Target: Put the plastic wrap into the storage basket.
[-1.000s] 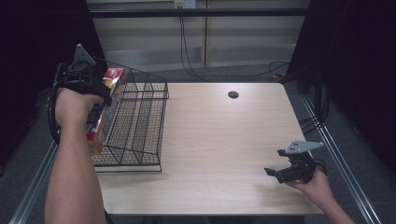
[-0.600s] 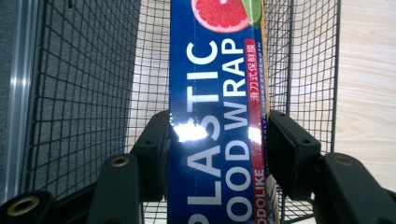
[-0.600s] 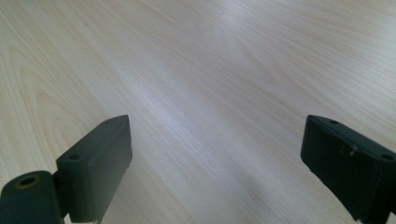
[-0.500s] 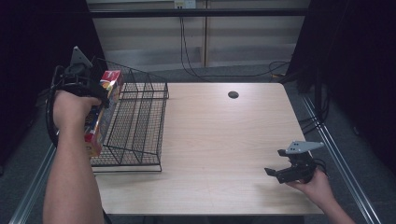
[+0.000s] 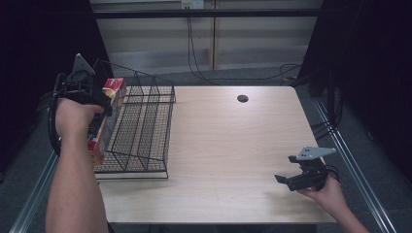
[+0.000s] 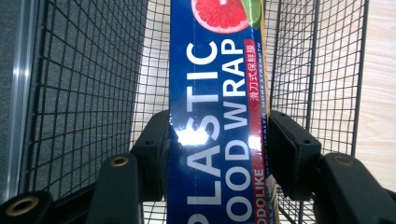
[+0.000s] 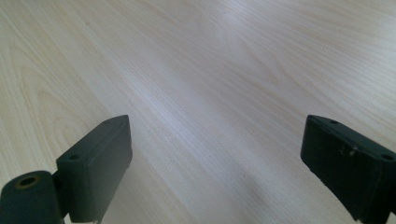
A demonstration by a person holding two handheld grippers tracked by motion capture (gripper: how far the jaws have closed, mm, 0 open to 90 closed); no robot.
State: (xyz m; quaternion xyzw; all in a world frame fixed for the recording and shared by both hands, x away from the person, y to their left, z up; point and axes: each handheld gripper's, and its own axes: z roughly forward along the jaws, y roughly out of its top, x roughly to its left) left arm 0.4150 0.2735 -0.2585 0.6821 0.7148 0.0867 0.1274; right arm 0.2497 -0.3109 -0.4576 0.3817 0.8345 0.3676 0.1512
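Plastic food wrap box held over a wire basket at the tabletop's left edge

High view: the pale wood tabletop [image 5: 228, 145] sits in a dark-curtained room; the left gripper [image 5: 99, 104] lifts the plastic food wrap box [image 5: 109, 97] above the wire basket [image 5: 145, 131], its lower end hidden by the hand. Left gripper view: fingers [image 6: 149, 144] pinch the box. Right gripper view: the right gripper [image 7: 215, 158] has its fingers spread over bare wood.

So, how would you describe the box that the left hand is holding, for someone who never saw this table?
Look at the black wire basket on the left end of the wooden table. At its outer left side, the left gripper is clamped on a long narrow box. It is dark blue, printed PLASTIC FOOD WRAP in white, with a grapefruit slice pictured at one end.
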